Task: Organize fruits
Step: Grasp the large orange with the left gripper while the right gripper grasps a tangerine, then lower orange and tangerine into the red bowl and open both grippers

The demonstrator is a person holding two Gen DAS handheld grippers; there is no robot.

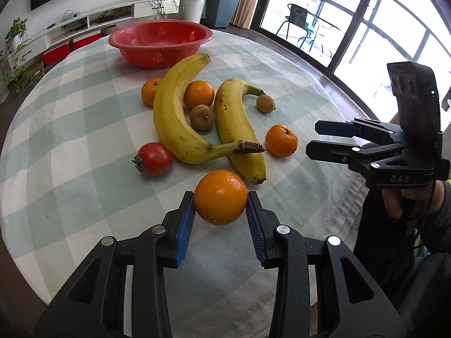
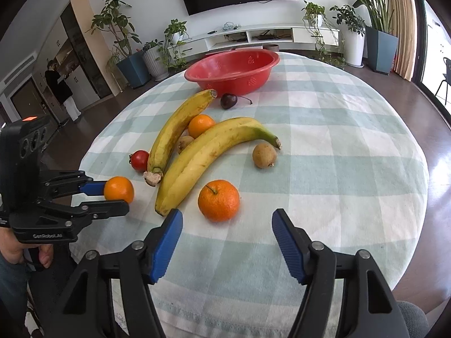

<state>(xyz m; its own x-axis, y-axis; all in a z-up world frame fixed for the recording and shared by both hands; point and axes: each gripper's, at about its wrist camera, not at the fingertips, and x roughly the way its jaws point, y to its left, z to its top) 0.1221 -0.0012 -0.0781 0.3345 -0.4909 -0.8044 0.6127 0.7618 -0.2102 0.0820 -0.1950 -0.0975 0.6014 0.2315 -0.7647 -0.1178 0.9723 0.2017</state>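
Orange (image 1: 220, 197) is pinched between the blue pads (image 1: 184, 235) of the left gripper (image 1: 220, 211), squeezed at its widest part, at the near edge of the table (image 1: 70, 169). From the right wrist view it looks a bit off the cloth, but I can't say for sure. The right gripper (image 2: 227, 239) has its fingers spread wide with nothing in them, parked just short of a mandarin (image 2: 219, 200).

My guess is the step is getting that orange to the red bowl (image 1: 160, 42) at the far side, which looks empty as far as I can see. Both bananas (image 1: 174, 118) and the small fruit lie right between, so I'd carry it high over the pile, not drag it through. Keep the squeeze steady, since round peel can roll out of flat pads. Get low inside the rim before letting go, so it doesn't bounce. Right side could take the mandarin meanwhile.
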